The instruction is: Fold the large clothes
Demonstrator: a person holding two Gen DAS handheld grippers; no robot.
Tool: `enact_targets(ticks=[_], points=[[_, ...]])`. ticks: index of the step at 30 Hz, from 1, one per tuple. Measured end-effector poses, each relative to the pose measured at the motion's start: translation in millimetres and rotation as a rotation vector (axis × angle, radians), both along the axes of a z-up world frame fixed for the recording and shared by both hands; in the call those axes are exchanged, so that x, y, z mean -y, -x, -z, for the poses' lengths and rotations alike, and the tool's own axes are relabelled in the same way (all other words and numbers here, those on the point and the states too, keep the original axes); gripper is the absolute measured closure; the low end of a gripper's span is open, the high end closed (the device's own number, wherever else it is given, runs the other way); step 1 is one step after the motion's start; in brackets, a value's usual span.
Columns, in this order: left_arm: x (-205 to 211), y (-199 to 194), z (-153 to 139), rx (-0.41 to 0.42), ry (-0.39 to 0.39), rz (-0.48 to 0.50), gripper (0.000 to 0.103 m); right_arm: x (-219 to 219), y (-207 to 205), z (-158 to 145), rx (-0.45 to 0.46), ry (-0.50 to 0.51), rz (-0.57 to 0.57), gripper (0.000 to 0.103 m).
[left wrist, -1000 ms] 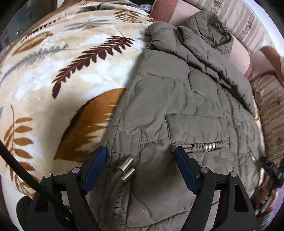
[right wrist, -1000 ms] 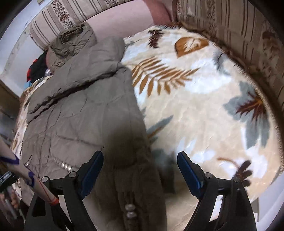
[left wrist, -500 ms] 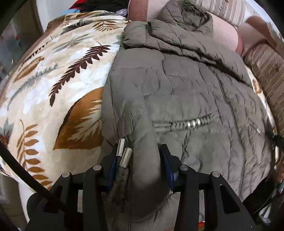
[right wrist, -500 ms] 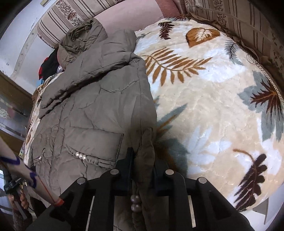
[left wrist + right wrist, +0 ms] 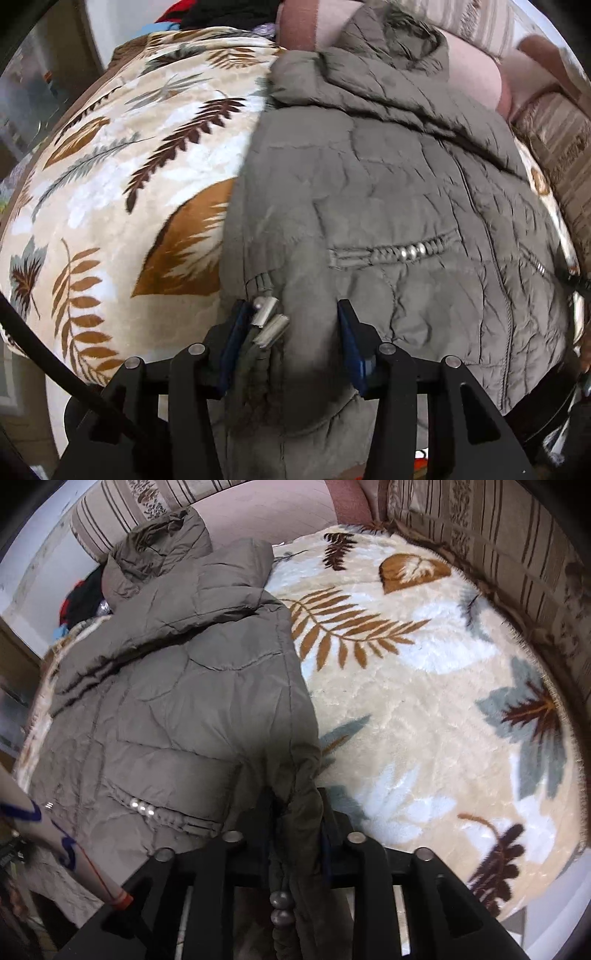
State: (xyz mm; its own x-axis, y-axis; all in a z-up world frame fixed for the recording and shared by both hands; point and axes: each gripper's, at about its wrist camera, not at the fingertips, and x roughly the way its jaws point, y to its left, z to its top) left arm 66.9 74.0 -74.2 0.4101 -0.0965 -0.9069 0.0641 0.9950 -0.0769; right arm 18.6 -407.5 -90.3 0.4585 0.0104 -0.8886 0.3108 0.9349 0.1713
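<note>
An olive-grey quilted puffer jacket [image 5: 388, 192] lies spread across a cream plush blanket printed with brown and grey-blue leaves [image 5: 122, 206], its hood toward the pink cushion [image 5: 266, 509] at the far end. The left tool [image 5: 291, 325] has its blue-padded fingers [image 5: 232, 332] partly closed around a thick bunch of the jacket's hem, with two silver metal cord ends [image 5: 267, 319] lying just beside the left pad. The right tool [image 5: 295, 819] is pinched nearly shut on the hem at the jacket's other lower corner [image 5: 295, 775], the fabric rising in a ridge between its fingers. A beaded pocket trim [image 5: 402, 251] runs across the jacket front. Striped upholstery [image 5: 498, 542] borders the blanket on the right.
</note>
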Motion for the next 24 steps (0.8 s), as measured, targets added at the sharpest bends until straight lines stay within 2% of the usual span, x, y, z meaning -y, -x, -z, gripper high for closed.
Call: enact_targets(ticks=[3, 7, 10, 12, 14, 20, 24], points=[[-12.4, 2.9, -9.1, 0.017, 0.022, -0.015, 0.053, 0.5, 9.7, -18.3, 0.039, 0.1, 0.068, 0.044], [-27.4, 5.4, -15.6, 0.046, 0.017, -0.041, 0.049, -6.8, 19.7, -53.6, 0.145, 0.154, 0.079, 0.038], [-32.0, 1.3, 0.2, 0.007, -0.021, -0.073, 0.049, -28.3, 20.4, -70.4, 0.206, 0.195, 0.041, 0.032], [-33.4, -0.5, 15.6, -0.034, -0.047, -0.092, 0.049, -46.9, 16.0, -69.1, 0.212, 0.187, 0.002, 0.025], [-34.9, 1.4, 18.1, -0.041, -0.038, -0.103, 0.049, -64.3, 9.0, -60.6, 0.189, 0.177, -0.04, 0.025], [-36.0, 14.4, -18.6, 0.065, -0.05, -0.12, 0.049, -120.5, -4.8, -43.5, 0.147, 0.163, -0.164, 0.025], [-22.9, 26.1, -44.8, 0.158, -0.11, -0.115, 0.044, -150.0, -11.5, -36.8, 0.13, 0.154, -0.235, 0.025]])
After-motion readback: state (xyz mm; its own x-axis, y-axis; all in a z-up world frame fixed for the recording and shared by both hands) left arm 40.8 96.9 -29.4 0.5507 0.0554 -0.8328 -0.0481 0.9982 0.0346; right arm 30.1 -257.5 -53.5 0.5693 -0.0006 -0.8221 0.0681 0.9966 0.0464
